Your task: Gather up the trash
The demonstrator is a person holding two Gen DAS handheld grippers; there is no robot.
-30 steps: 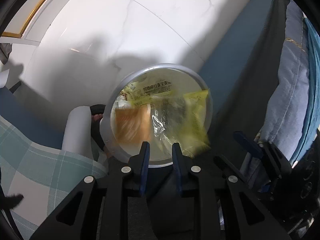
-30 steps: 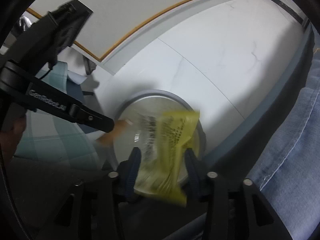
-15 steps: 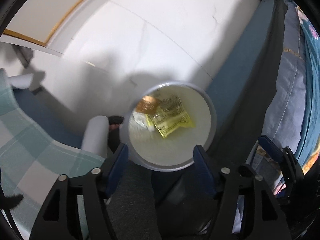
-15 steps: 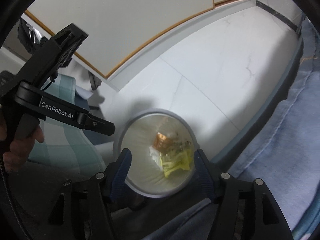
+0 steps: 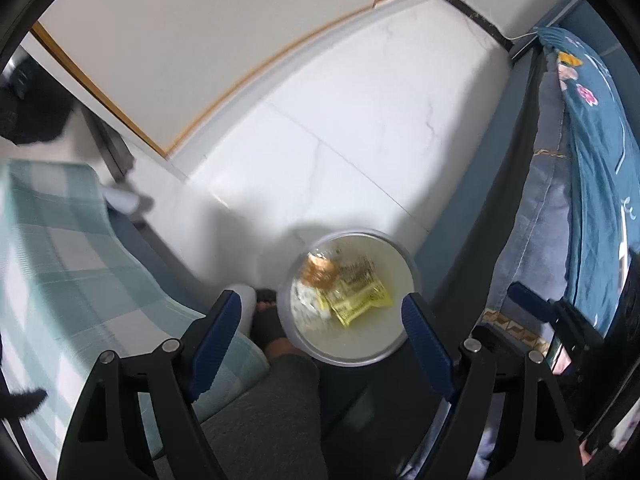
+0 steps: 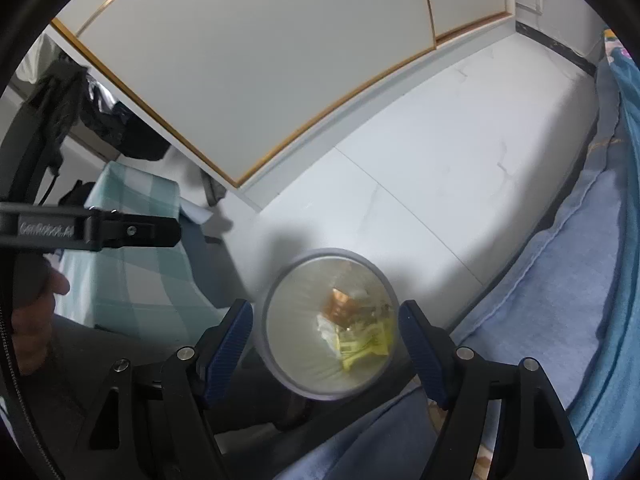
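Now both tools are spread wide and nothing is held in either. The left gripper [image 5: 322, 320] and right gripper [image 6: 325, 344] are seen raised above the trash bin [image 5: 408, 268], farther up than half a second ago. A second ago a yellow wrapper [image 5: 358, 298] was pinched in the right one and clear plastic in the left; both are released now. The yellow wrapper is seen lying at the bottom of the bin, beside an orange wrapper [image 5: 318, 270] and a white crumpled scrap [image 6: 329, 327]. The bin stands on the white floor [image 5: 360, 152], between a checked cushion [image 5: 52, 248] and blue bedding [image 6: 560, 300]. This drop is judged done; more trash may be sought next.
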